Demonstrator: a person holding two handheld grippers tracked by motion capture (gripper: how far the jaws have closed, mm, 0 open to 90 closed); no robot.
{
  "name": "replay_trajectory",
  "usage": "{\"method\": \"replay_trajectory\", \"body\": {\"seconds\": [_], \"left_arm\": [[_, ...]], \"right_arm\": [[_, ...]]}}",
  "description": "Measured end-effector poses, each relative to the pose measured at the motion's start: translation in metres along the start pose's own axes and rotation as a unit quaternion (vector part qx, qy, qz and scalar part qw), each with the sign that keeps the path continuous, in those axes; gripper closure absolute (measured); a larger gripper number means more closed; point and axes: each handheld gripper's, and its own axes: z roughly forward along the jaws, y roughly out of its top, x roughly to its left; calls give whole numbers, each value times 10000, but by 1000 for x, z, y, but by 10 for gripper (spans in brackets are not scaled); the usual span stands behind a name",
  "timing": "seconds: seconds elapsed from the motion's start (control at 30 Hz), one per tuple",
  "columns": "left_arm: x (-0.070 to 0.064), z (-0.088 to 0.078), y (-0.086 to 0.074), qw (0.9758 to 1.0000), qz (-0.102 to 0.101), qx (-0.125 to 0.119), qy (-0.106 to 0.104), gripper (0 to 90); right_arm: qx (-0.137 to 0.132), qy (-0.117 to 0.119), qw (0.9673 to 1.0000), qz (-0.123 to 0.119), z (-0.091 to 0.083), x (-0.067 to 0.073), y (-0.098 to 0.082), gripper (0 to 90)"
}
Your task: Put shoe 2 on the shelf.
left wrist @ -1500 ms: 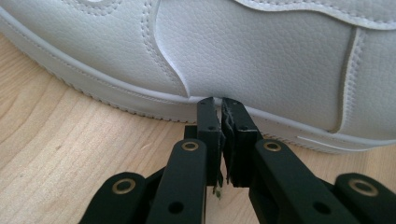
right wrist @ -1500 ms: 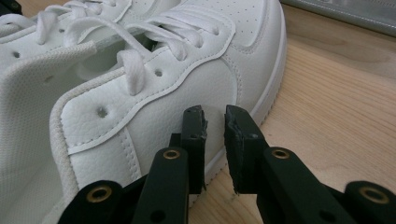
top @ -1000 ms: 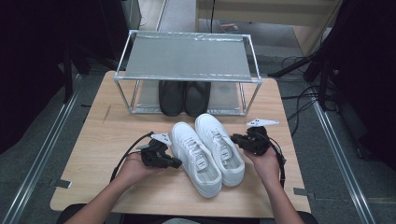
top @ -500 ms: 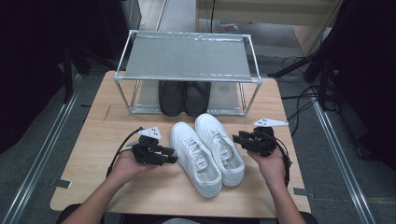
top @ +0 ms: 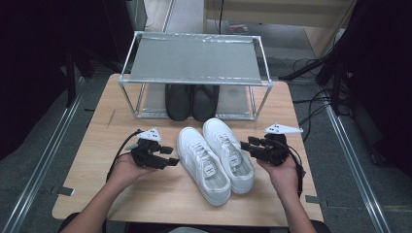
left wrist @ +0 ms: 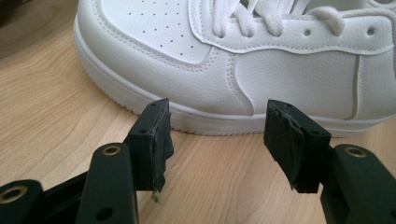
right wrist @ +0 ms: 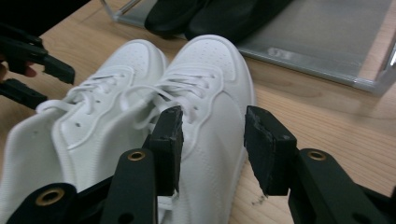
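A pair of white sneakers stands side by side mid-table, toes toward the rack: the left shoe [top: 201,165] and the right shoe [top: 228,153]. My left gripper [top: 171,156] sits just left of the left shoe, a small gap away. Its jaws have just been opening and stand open with nothing between them; the left gripper [left wrist: 217,135] faces the left shoe's side wall [left wrist: 261,70]. My right gripper [top: 244,147] hovers at the right shoe's outer side. Its jaws too have just been opening and the right gripper [right wrist: 212,140] grips nothing, with the right shoe [right wrist: 215,84] just beyond.
A metal-framed rack [top: 194,60] with a grey top shelf stands at the table's far side. A pair of black shoes [top: 192,99] sits under it, right behind the white toes. Bare wooden tabletop [top: 116,131] lies left and right of the sneakers.
Both grippers have let go of the sneakers' sides and opened. The left one drew back to the left, the right one lifted and pulled slightly right. The shoes stay put.
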Motion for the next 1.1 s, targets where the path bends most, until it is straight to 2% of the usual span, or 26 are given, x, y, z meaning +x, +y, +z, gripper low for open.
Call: {"method": "replay_trajectory", "body": {"seconds": [0.53, 0.8, 1.1], "left_arm": [[6, -2, -2, 9999, -91, 14, 71, 398], [7, -3, -3, 9999, -118, 30, 103, 397], [8, -3, -3, 9999, -90, 42, 131, 398]], "right_arm": [[-4, 337, 9989, -331, 0, 36, 6, 566], [120, 474, 9975, -514, 7, 56, 4, 529], [277, 310, 9974, -585, 22, 69, -1, 392]]}}
